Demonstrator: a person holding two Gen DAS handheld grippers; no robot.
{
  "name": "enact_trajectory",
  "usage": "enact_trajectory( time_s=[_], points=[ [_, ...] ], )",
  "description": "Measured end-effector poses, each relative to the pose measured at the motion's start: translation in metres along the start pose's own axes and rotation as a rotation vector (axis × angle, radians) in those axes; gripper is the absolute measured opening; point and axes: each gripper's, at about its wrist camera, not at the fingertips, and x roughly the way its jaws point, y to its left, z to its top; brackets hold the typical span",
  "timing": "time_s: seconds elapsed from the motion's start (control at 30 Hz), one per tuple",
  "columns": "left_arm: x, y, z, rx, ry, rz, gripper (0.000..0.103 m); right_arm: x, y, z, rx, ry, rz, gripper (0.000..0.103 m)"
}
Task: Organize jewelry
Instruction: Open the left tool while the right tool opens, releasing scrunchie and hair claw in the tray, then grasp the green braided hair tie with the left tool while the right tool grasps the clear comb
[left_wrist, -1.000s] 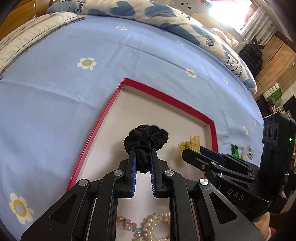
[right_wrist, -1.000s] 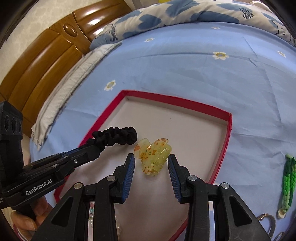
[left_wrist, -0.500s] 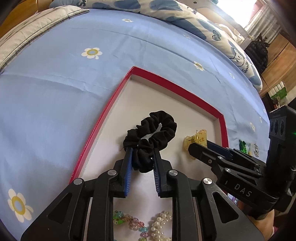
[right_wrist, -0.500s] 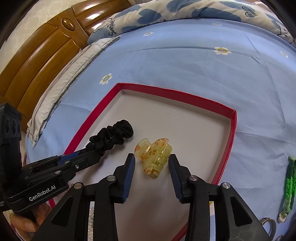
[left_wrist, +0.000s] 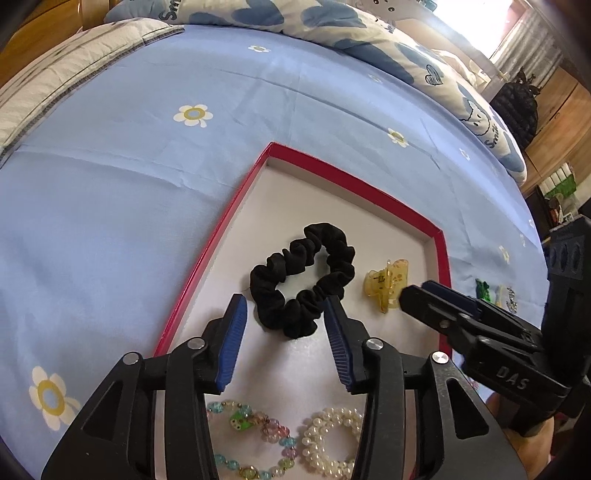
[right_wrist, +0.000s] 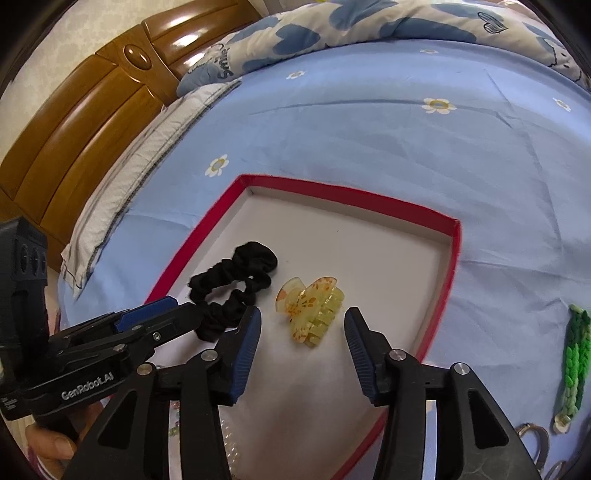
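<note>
So we've got a red-rimmed box (left_wrist: 199, 280) with a white floor sitting on the blue flowered bedsheet (left_wrist: 110, 206), and both views look down into it.

Going left to right in the left wrist view: our left gripper (left_wrist: 284, 317) has its claw spread wide, released, nothing between the blue pads. The black scrunchie (left_wrist: 303, 278) lies flat on the box floor as an open loop, its near end sitting in the gap between the pads without either one touching it. Just to the right of it is the yellow hair claw clip (left_wrist: 386, 286), also on the box floor, close to the right wall. Our right gripper (left_wrist: 417, 293) comes in from the right with its tip just beside the clip.

At the near edge of the box, under the left gripper, are a pastel bead bracelet (left_wrist: 258, 424) and a pearl bracelet (left_wrist: 332, 439) side by side.

In the right wrist view, the right gripper (right_wrist: 303, 328) is also released: pads wide apart on either side of the clip (right_wrist: 310, 314), clear gap on both sides. The scrunchie (right_wrist: 232, 291) sits left of it, by the left gripper's fingertip (right_wrist: 173, 319). Off to the right on the sheet, outside the box, lies a green braided bracelet (right_wrist: 574, 354).
</note>
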Motion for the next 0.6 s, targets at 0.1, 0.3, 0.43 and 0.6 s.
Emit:
enact_trajectory(
  time_s=[0.1, 0.3, 0.43, 0.6],
  points=[
    [-0.006, -0.004, -0.002, 0.001, -0.007, -0.011, 0.044, -0.015, -0.003, -0.004, 0.013, -0.024, 0.012, 0.051],
    [-0.014, -0.021, -0.005, 0.021, -0.013, -0.029, 0.044, -0.044, -0.016, -0.016, 0.050, -0.059, 0.015, 0.052],
    [-0.018, -0.038, -0.008, 0.044, -0.011, -0.052, 0.045, -0.061, -0.031, -0.028, 0.088, -0.079, 0.008, 0.052],
    [-0.020, -0.061, -0.014, 0.080, -0.007, -0.071, 0.047, -0.082, -0.051, -0.042, 0.128, -0.107, -0.014, 0.053]
  ],
)
